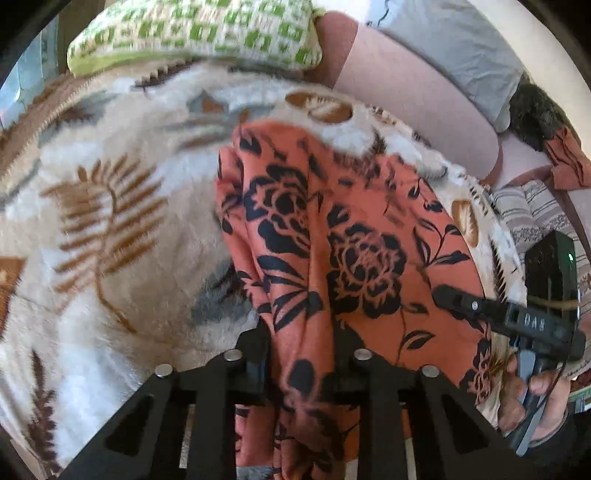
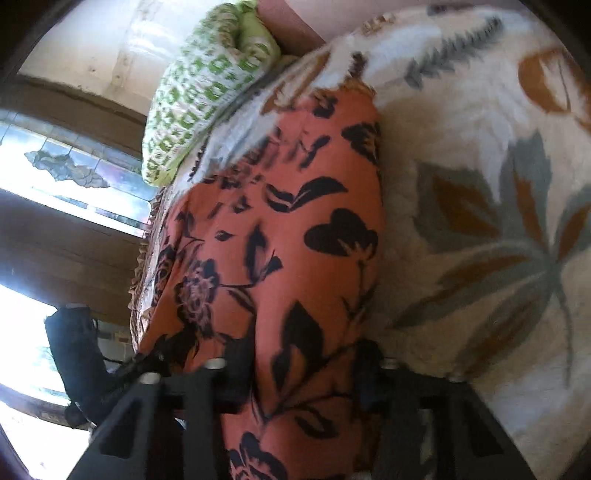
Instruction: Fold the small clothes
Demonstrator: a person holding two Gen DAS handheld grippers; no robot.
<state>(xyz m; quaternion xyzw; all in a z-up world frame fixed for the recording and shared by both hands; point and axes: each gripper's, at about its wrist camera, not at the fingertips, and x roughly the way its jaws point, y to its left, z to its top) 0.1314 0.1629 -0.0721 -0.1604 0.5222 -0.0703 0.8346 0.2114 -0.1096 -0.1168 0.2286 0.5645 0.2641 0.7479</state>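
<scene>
Left gripper: The left gripper [image 1: 301, 354] enters from the bottom of its own wrist view, its two black fingers close together and pinching a bunched fold of the orange cloth between them.

Right gripper: The right gripper [image 2: 303, 363] likewise comes in from the bottom of its own view; the cloth runs between its black fingers, which appear closed on it, though motion blur softens the edges. In the left wrist view the right gripper [image 1: 476, 306] reaches in from the right edge, tilted slightly downward, its tip resting over the cloth's right border.

Hand pose: A hand [image 1: 532, 398] at the lower right of the left wrist view wraps around that gripper's handle, fingers curled on the trigger.

Orange cloth: The orange cloth [image 1: 343, 240], printed with black roses and leaves, lies spread on the blanket, stretching away from both grippers. One side is folded over into a long rounded edge [image 2: 373, 221].

Blanket: A cream fleece blanket [image 1: 122, 229] with brown and grey leaf motifs lies beneath the cloth.

Pillow: A green-and-white patterned pillow [image 1: 192, 33] sits at the far end of the blanket, beyond the cloth.

Background: A pink sofa back [image 1: 417, 92] rises to the right, with grey fabric [image 1: 454, 40] draped on it.
</scene>
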